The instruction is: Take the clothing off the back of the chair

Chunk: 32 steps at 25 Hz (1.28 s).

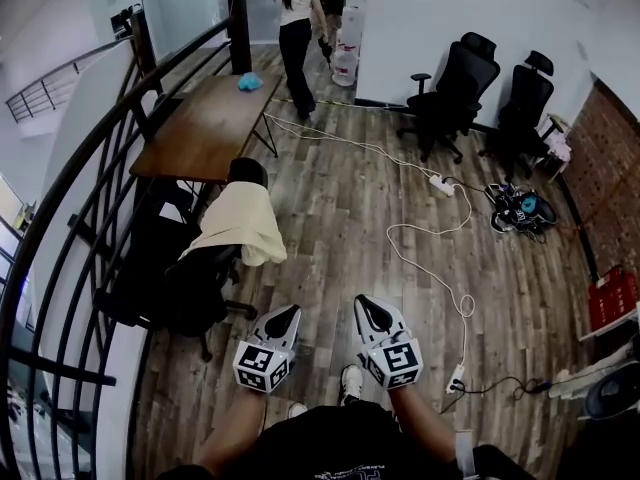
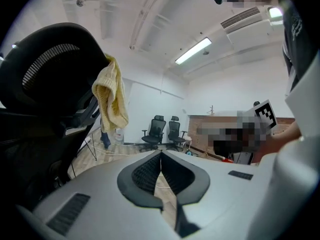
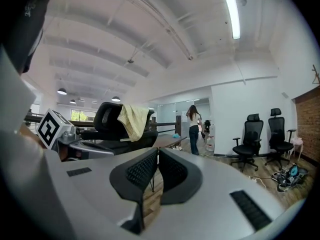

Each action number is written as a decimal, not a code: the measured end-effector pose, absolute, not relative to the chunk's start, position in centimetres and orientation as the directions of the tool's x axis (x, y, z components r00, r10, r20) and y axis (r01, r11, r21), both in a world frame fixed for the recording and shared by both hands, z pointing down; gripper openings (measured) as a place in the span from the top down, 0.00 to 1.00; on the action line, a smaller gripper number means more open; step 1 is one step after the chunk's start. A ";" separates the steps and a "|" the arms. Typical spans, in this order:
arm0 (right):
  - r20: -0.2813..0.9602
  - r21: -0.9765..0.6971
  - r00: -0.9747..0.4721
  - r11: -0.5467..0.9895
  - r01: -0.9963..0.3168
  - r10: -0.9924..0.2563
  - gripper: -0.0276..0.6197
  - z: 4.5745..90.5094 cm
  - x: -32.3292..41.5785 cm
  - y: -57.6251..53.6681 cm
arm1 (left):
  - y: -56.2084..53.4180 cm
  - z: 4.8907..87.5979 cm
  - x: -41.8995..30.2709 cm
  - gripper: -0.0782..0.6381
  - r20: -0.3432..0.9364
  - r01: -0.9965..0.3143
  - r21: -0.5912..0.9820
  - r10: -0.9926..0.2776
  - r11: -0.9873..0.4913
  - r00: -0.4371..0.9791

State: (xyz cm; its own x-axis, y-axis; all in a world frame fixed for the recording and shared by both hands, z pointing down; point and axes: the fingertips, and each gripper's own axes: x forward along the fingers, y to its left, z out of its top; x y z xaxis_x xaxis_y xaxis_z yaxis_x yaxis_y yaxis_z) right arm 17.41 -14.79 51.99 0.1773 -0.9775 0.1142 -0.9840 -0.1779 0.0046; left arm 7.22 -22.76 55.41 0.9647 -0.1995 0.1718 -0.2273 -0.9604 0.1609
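A cream-yellow garment [image 1: 238,223] hangs over the back of a black office chair [image 1: 190,280] at the left of the head view. Both grippers sit low in front of the person, short of the chair and to its right. My left gripper [image 1: 286,318] is shut with nothing between its jaws. My right gripper [image 1: 371,311] is shut and empty too. In the left gripper view the garment [image 2: 112,99] hangs beside the chair's mesh headrest [image 2: 42,69], up and left of the closed jaws [image 2: 161,154]. In the right gripper view the garment [image 3: 134,120] lies ahead and left of the jaws [image 3: 156,152].
A black railing [image 1: 95,183] curves along the left behind the chair. A wooden table [image 1: 205,128] stands beyond it. A person [image 1: 296,28] stands at the back. Two black chairs [image 1: 455,88] are at the right wall. White cables [image 1: 430,243] cross the wooden floor; a red crate [image 1: 612,298] is at far right.
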 end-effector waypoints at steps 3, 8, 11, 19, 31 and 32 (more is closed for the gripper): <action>0.126 0.005 0.127 -0.128 -0.992 -0.984 0.92 52.4 18.2 -16.6 | -24.1 55.3 7.8 0.87 0.175 -0.276 0.160 -0.248 -0.948 0.953; 0.131 -0.002 0.022 -0.022 -1.000 -0.991 0.92 52.5 18.6 -20.2 | -26.2 55.5 7.8 0.87 0.193 -0.367 0.154 -0.337 -0.917 0.922; 0.135 0.029 -0.042 0.046 -0.999 -0.990 0.92 52.5 18.3 -22.1 | -27.2 56.0 7.4 0.87 0.211 -0.421 0.152 -0.387 -0.894 0.897; 0.121 0.059 -0.226 0.234 -0.970 -0.967 0.92 52.0 16.5 -25.8 | -28.6 56.0 6.2 0.87 0.228 -0.556 0.128 -0.521 -0.821 0.822; 0.088 0.076 -0.456 0.462 -0.883 -0.886 0.92 50.7 13.4 -28.0 | -28.5 55.2 2.9 0.87 0.233 -0.721 0.114 -0.687 -0.684 0.688; 0.078 0.070 -0.470 0.475 -0.877 -0.879 0.92 50.4 13.0 -28.1 | -28.4 55.1 2.7 0.87 0.233 -0.730 0.112 -0.697 -0.674 0.678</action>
State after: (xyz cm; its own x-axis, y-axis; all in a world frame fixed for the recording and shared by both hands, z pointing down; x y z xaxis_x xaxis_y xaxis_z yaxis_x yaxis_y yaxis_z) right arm 13.02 -28.09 50.42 -0.4696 -0.8794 0.0780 -0.8774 0.4747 0.0698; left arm 2.66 -28.37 55.11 0.6784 -0.6968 0.2331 -0.7304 -0.6737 0.1119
